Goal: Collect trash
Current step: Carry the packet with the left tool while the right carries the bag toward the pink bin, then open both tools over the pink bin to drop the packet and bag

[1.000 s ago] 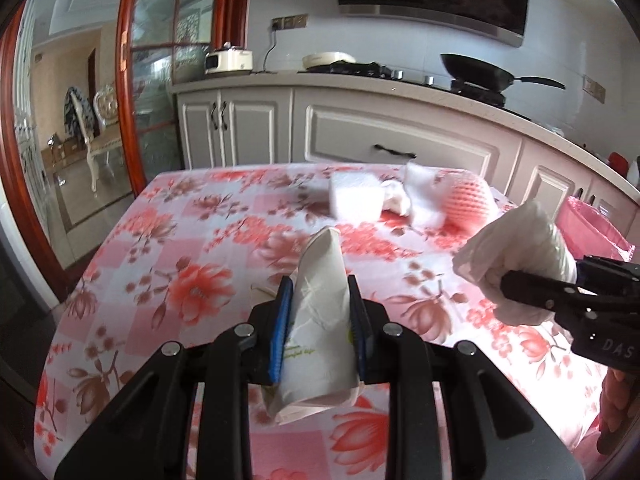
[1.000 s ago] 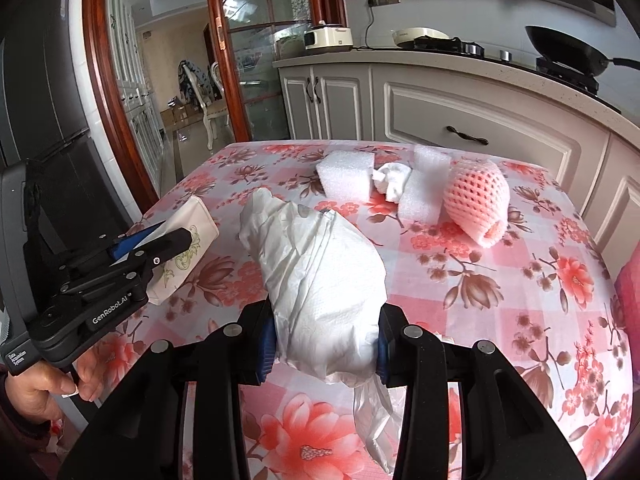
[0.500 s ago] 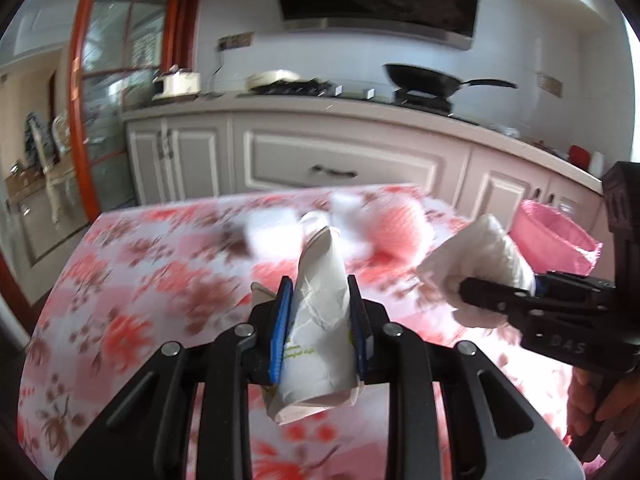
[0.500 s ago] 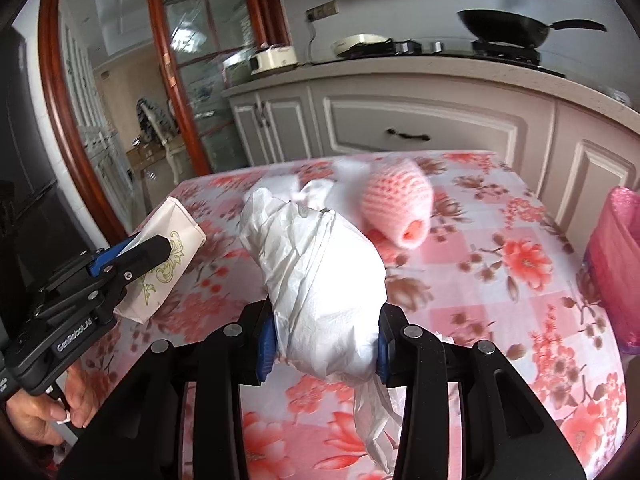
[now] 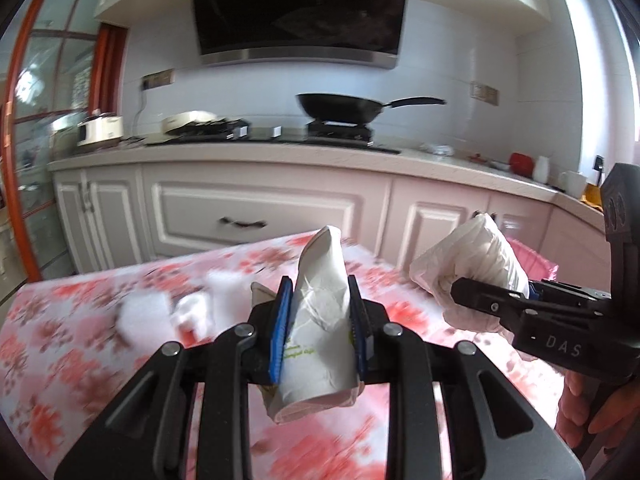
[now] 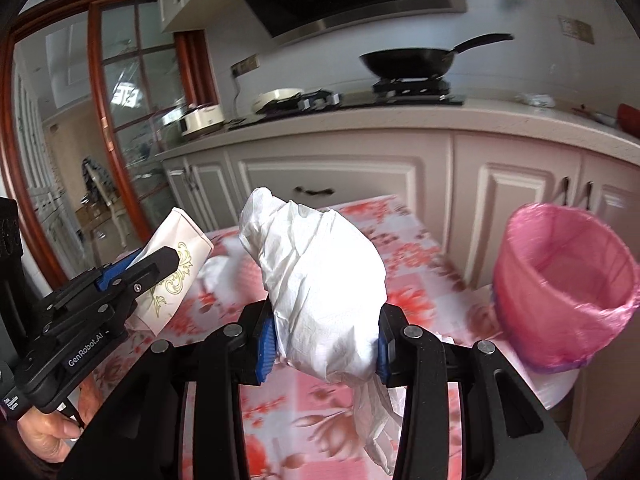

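My left gripper point(image 5: 320, 288) is shut on a crumpled white paper packet point(image 5: 320, 320) with gold print, held above the flowered table. In the right wrist view that packet point(image 6: 176, 264) shows at the left, clamped by the left gripper point(image 6: 156, 264). My right gripper point(image 6: 324, 320) is shut on a bulky white plastic bag point(image 6: 324, 280); the left wrist view shows this bag point(image 5: 476, 260) at the right. A bin lined with a pink bag point(image 6: 564, 284) stands open beyond the table's right edge, to the right of the right gripper.
Blurred white foam pieces point(image 5: 152, 312) lie on the flowered tablecloth point(image 5: 80, 320). Behind the table runs a counter with white cabinets point(image 5: 248, 216), a black pan point(image 5: 340, 106) on the stove and a rice cooker point(image 5: 100, 130). A glass door with a red frame point(image 6: 116, 120) is at the left.
Both grippers have swung to the right and risen, each keeping its load. The pink bin has come into full view on the right; the foam pieces have slid off to the left.
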Demonstrator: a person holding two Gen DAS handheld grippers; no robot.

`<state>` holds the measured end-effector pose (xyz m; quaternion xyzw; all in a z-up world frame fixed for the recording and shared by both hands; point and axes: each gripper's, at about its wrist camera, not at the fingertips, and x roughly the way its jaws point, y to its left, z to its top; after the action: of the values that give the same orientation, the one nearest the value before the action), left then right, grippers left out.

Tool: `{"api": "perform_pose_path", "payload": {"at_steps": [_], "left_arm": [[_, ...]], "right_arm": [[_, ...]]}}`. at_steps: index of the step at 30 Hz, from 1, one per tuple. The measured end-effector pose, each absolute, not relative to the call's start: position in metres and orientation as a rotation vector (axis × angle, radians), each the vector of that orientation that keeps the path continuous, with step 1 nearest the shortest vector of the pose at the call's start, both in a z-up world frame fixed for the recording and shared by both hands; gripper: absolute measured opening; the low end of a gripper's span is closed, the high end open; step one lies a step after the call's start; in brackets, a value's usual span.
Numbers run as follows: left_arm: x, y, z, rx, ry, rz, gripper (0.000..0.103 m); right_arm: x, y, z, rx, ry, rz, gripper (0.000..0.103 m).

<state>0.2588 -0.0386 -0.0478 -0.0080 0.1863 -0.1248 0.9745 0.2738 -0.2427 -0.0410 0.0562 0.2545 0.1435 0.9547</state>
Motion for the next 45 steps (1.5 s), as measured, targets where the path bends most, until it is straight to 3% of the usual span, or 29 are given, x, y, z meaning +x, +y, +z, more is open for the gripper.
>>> {"api": "perform_pose_path", "payload": {"at_steps": [21,36,40,45], "left_arm": [[0.358,-0.228,-0.022,0.025,0.267,-0.580,0.025],[0.435,-0.340,-0.048,0.034,0.322,-0.748,0.026],[0.449,-0.354,-0.055,0.014,0.349,-0.788,0.026],[0.457,-0.358,-0.062,-0.002,0.344,-0.767,0.048]], "right_arm": [[0.289,-0.407,-0.020,0.100,0.358,-0.071,0.038],[0.340,-0.500,-0.048,0.108,0.398,-0.145,0.038],[0.347,-0.517,-0.054,0.130,0.401,-0.139,0.044],[0.348,-0.527,-0.058,0.150,0.410,-0.142,0.050]]}}
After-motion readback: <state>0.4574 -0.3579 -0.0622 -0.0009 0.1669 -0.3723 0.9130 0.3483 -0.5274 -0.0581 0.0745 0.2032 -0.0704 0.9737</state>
